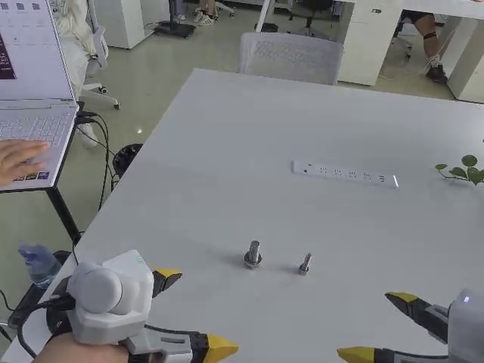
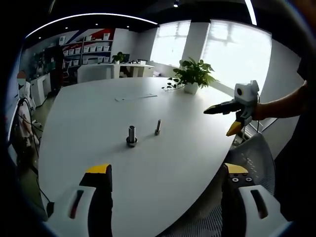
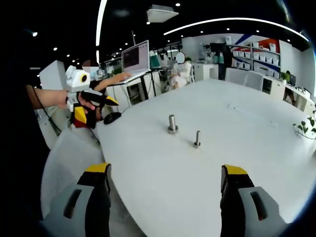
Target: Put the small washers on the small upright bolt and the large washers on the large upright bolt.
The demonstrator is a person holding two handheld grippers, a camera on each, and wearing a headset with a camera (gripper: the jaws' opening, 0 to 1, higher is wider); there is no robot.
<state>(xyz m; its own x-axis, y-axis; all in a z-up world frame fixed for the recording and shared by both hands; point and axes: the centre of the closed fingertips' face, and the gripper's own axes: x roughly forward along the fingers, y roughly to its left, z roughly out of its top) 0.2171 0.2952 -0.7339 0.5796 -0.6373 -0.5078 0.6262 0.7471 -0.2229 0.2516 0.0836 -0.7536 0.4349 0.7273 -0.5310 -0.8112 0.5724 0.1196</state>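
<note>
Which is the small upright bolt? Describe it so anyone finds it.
On the white table, nearer than the power strip, two bolts stand apart. The small bolt is the right one in the head view, thinner and shorter than the large bolt.

Bright and evenly lit across the white tabletop (image 1: 227, 151), with only a faint soft shadow beside the large bolt (image 1: 252, 255). Blown out at the windows (image 2: 232, 49); strongly bowed toward the edges of both gripper views, strip lights (image 3: 237, 20) bent into arcs

My left gripper (image 1: 195, 311) and right gripper (image 1: 378, 325) each have 2 dark fingers (image 2: 101, 197) with yellow tips. Behind the fingers I see pale grey housings (image 1: 113, 302) with dark slots. A black cable (image 1: 57, 302) enters the left one's rear.
</note>
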